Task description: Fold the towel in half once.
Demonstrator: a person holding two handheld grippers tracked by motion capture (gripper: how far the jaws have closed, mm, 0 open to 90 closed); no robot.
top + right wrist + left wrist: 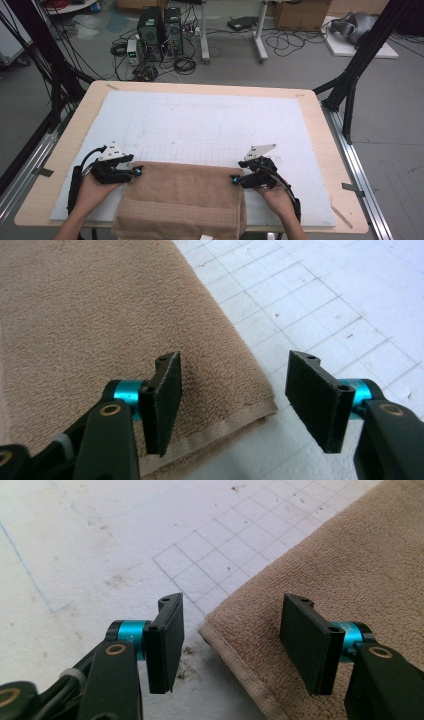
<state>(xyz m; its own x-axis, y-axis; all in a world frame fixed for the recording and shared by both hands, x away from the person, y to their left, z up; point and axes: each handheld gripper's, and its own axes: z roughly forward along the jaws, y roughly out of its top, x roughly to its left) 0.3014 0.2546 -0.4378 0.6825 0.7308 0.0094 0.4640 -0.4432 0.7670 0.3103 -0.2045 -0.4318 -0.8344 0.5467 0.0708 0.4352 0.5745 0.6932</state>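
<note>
Closest to us, our two hands came up from the bottom edge of the high view. Our left hand held the left gripper and our right hand held the right gripper. Between them lay a folded tan towel. It sat on the near part of the white mat, and its front edge hung a little over the near side of the table.

The left gripper pointed at the towel's far left corner. In the left gripper view, its jaws stood apart with nothing pinched. One pad hung over the bare mat and the other over the towel, with the towel's corner showing in the gap between them.

The right gripper pointed at the far right corner. In the right gripper view, its jaws were also apart and gripped nothing. One pad hung over the towel, the other over the mat, and the towel's hemmed corner showed in the gap.

A little farther out, thin grid lines were drawn on the mat. Past the table, computer towers and tangled cables sat on the grey floor.
</note>
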